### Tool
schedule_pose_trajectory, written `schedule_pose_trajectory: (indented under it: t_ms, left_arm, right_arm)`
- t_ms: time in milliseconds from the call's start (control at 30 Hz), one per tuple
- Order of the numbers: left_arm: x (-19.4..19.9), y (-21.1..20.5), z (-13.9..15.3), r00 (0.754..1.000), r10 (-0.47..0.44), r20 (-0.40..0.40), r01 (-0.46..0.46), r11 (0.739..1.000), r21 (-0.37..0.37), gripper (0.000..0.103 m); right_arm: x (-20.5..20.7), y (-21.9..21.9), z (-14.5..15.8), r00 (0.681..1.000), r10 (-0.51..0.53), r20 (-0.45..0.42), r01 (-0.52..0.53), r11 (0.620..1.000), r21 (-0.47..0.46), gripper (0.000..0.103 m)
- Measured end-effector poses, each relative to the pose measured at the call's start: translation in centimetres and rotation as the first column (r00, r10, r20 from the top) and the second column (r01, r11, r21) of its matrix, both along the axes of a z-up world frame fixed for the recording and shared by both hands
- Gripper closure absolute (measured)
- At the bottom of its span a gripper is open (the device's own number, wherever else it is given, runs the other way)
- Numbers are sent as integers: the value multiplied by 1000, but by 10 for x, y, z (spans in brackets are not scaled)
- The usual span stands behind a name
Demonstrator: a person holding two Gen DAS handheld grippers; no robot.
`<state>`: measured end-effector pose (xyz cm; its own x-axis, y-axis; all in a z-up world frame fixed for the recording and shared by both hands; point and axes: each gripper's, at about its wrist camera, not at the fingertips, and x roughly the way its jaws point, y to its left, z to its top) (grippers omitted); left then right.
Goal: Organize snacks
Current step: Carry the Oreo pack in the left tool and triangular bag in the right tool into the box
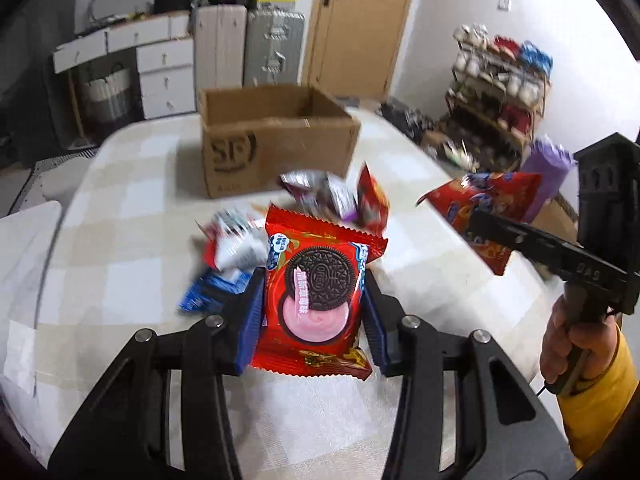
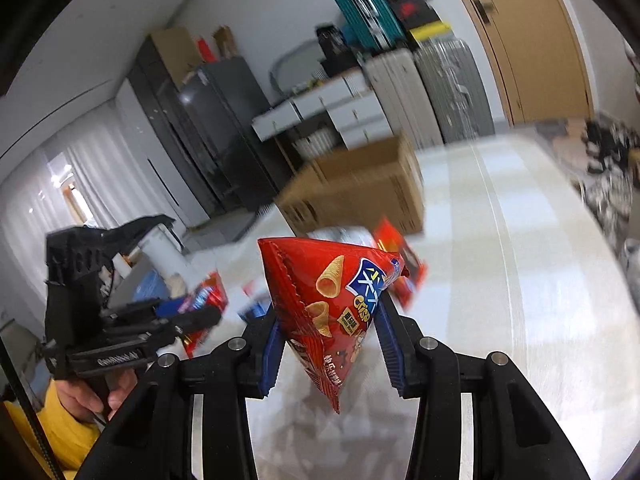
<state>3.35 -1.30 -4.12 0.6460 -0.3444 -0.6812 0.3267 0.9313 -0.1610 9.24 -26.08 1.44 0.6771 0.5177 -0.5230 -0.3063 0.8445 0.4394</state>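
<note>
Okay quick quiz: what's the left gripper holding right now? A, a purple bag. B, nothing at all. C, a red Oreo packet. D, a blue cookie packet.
C: in the left wrist view the left gripper has its blue pads closed on both sides of the red Oreo packet, lifted above the table, while the right gripper grips the red crisp bag.
</note>
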Motion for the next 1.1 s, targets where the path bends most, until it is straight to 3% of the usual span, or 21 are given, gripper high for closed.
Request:
schedule_pose_trajectory:
  t_ms: [167,400,667,1100]
  left_arm:
    - [-16,15,43,995,55,82,-52,998,-41,62]
    - [-34,41,94,978,115,175,-99,990,-97,62]
    - [-51,77,128,968,142,205,-115,984,-139,61]
    - [-43,79,138,975,126,184,-95,981,-168,62]
  right_arm:
    - [5,21,54,995,36,97,-34,999,-27,60]
    - [9,54,92,983,104,154,-94,993,-70,60]
    - [-1,83,91,974,151,172,-130,984,-123,60]
    - [20,76,81,983,102,155,-90,993,-82,60]
